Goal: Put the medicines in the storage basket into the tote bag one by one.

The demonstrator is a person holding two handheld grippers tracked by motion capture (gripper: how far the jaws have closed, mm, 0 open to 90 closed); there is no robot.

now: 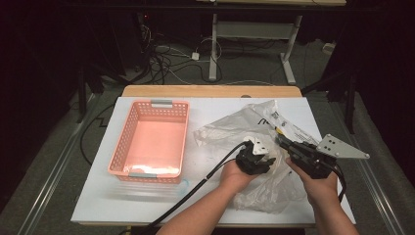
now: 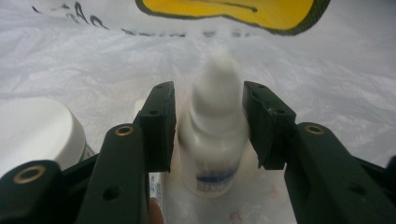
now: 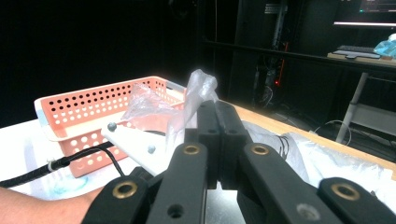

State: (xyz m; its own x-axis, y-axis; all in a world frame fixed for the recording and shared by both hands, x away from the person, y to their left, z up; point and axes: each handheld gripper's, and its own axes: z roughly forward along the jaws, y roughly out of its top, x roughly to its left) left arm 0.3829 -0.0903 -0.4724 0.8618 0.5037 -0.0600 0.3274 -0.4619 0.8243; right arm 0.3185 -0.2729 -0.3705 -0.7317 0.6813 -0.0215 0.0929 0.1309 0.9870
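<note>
So the thing that matters here is the little white dropper bottle (image 2: 214, 135) – in the left gripper view it sits right between the two pads of the left gripper (image 2: 210, 126), standing along the jaws with its cap pointing away from the hand, so its long axis runs the same way the jaws point. The jaws are about half open; the left pad looks to be touching the bottle's side or very nearly, while there's a clear sliver of gap at the right pad, so I wouldn't call it gripped. It's lying inside the clear plastic bag (image 1: 244, 129), with a white round lid (image 2: 37, 130) just off to the left of the left jaw. The right gripper (image 3: 215, 116) is clamped flat on a pinch of that bag, holding the film up, with the pink basket (image 3: 70, 109) beyond it. My read – the left hand is the one on the bottle, and since the bottle's already lined up between the pads, it just needs to squeeze straight in without twisting
</note>
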